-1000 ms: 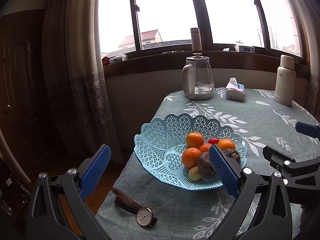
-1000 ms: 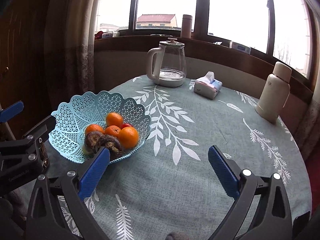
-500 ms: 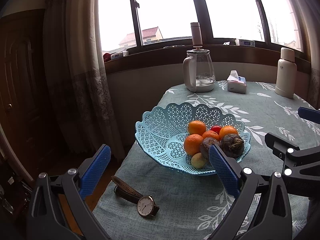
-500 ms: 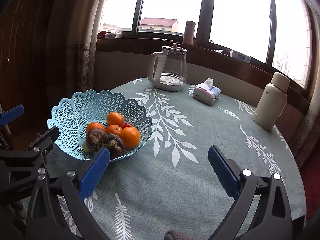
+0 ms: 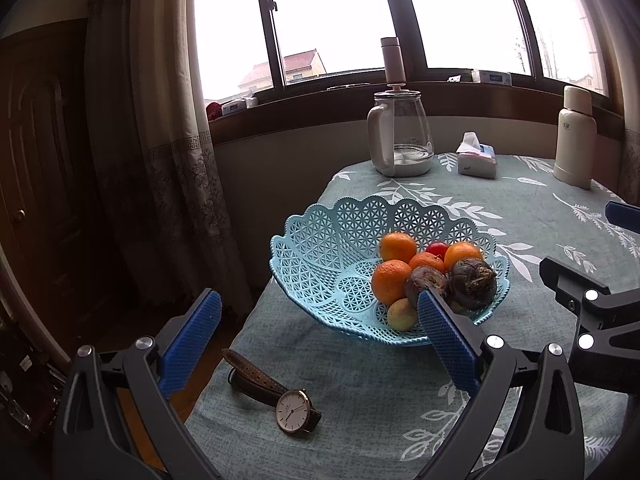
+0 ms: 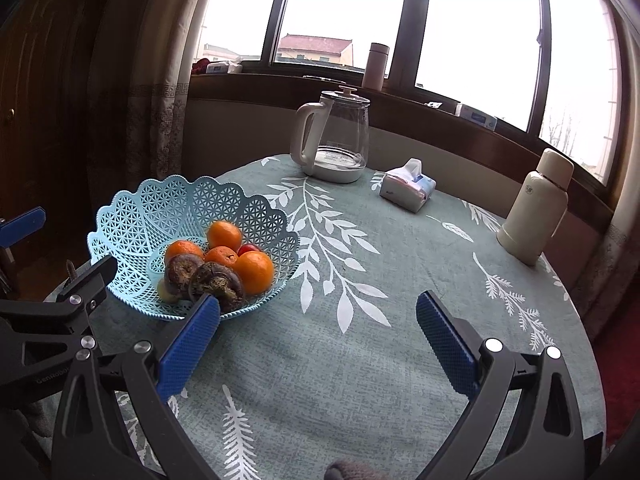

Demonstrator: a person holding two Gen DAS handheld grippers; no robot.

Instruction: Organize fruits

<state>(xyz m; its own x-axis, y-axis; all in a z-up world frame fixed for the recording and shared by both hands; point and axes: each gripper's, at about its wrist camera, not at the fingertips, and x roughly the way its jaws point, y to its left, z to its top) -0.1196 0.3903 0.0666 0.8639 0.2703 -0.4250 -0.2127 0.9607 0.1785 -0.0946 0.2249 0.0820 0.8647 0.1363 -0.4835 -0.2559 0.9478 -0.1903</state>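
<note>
Both the left gripper [image 5: 320, 332] and the right gripper [image 6: 318, 330] show black angular frames with triangular cut-outs and silver round screws. Blue, fine-textured pads [image 6: 188, 344] line each finger. Pale lettering marks the left one's black body in the right wrist view.

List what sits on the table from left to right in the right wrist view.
fruit basket → glass kettle → tissue pack → white flask

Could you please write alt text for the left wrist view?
A pale blue basket of oranges and other fruit sits on a leaf-patterned tablecloth, framed by the open left claw. A wristwatch lies nearer.
</note>
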